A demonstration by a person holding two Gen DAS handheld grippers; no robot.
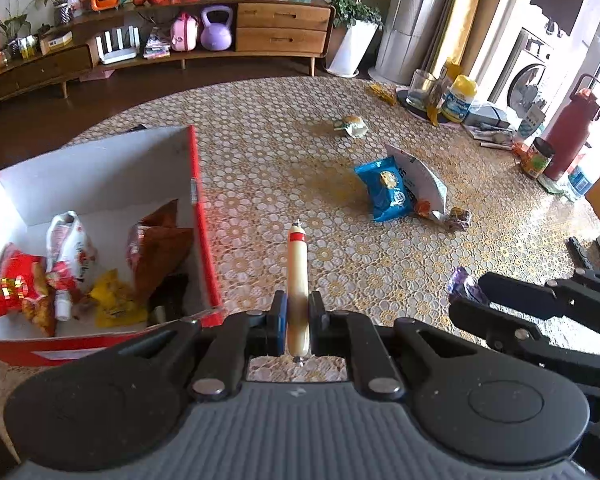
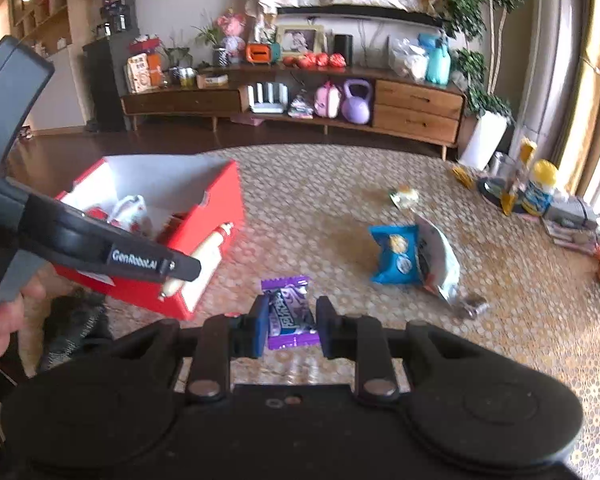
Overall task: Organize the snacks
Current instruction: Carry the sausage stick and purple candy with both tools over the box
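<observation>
My left gripper is shut on a cream sausage stick with a red band, held above the table just right of the red box. The box holds several snack packets. In the right wrist view the left gripper and the sausage sit in front of the red box. My right gripper is shut on a purple candy wrapper, which also shows in the left wrist view. A blue snack bag and a white packet lie on the table.
A small burger-print packet lies further back. A glass, a yellow-lidded tub, a red flask and a jar stand at the table's right edge. A wooden sideboard runs behind the table.
</observation>
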